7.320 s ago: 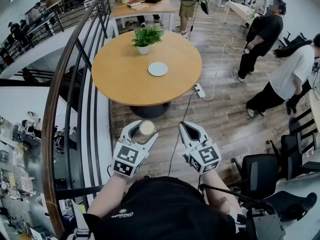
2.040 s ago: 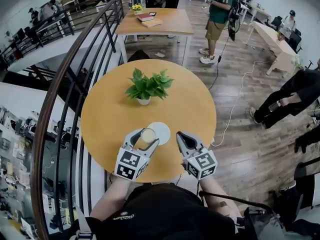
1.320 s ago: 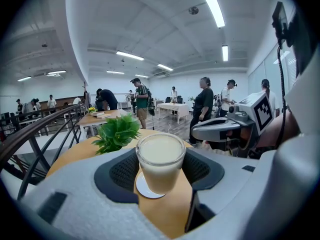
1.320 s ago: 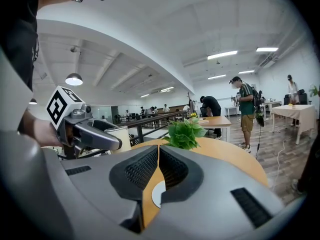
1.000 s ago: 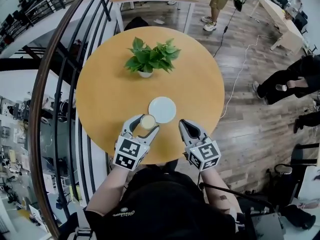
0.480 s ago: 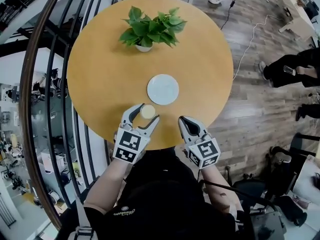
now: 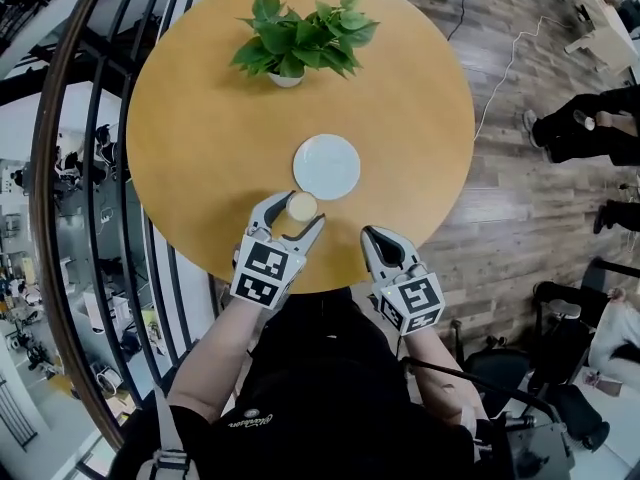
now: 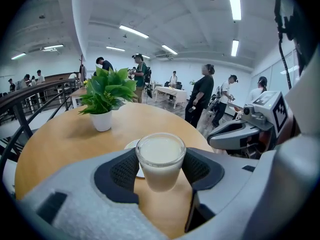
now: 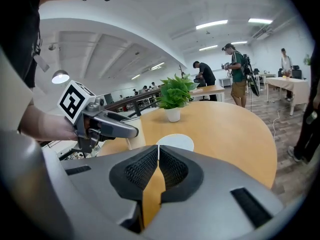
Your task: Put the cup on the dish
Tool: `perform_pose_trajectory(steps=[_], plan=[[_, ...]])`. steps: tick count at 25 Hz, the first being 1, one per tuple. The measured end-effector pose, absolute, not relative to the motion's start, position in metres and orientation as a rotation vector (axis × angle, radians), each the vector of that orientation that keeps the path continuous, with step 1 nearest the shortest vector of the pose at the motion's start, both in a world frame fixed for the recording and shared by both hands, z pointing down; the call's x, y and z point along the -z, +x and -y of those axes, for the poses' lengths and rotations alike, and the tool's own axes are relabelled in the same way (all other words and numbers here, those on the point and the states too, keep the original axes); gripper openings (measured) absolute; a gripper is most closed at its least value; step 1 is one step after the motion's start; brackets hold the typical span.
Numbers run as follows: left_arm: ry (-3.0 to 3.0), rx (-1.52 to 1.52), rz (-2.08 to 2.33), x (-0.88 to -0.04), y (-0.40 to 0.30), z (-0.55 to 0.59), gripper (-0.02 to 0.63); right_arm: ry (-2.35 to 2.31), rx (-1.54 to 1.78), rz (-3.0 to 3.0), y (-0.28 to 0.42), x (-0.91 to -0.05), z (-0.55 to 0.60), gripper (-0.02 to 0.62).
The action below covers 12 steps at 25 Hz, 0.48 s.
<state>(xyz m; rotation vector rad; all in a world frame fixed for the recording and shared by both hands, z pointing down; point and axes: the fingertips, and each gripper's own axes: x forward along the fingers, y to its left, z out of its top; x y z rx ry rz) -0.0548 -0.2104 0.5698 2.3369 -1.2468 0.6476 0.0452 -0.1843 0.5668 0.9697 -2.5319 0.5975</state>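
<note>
The left gripper (image 7: pixel 298 212) is observed closed on the cup (image 7: pixel 302 206). In the left gripper view the cup (image 8: pixel 160 160) is seated between the two dark ribbed pads (image 8: pixel 121 171), one pressed against each side of its wall. The jaws are held wide by the cup's width.

The cup is noted as a clear tumbler filled nearly to the rim with a pale, milky liquid. It is held upright, its long axis vertical and its open mouth pointing straight up. No tilt is detected in either view. Its base appears to be carried clear of the table top, the wood being visible beneath it.

In the head view the cup is located over the round wooden table (image 7: pixel 200 148), towards the person's edge, just beside the near left rim of the white dish (image 7: pixel 327 166). It is not on the dish. In the left gripper view only a sliver of the dish (image 8: pixel 131 144) is seen behind the cup.

The right gripper (image 7: pixel 378 238) is recorded closed and empty. In its own view the pad tips (image 9: pixel 158 149) are seen meeting with nothing between them, and the dish (image 9: pixel 175 142) lies ahead. It is held near the table edge, to the right of the left gripper and apart from it.

A potted plant (image 7: pixel 300 36) stands on the far side of the table, well apart from the dish.
</note>
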Motion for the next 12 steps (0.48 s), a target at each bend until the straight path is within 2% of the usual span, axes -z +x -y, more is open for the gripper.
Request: perform_pose_trajectory(steps=[12], plan=[[2.29,-0.637,1.238,-0.622,-0.047,0.289,0.265,1.01,-0.664,2.475,0.062,-0.591,0.19,-0.003]])
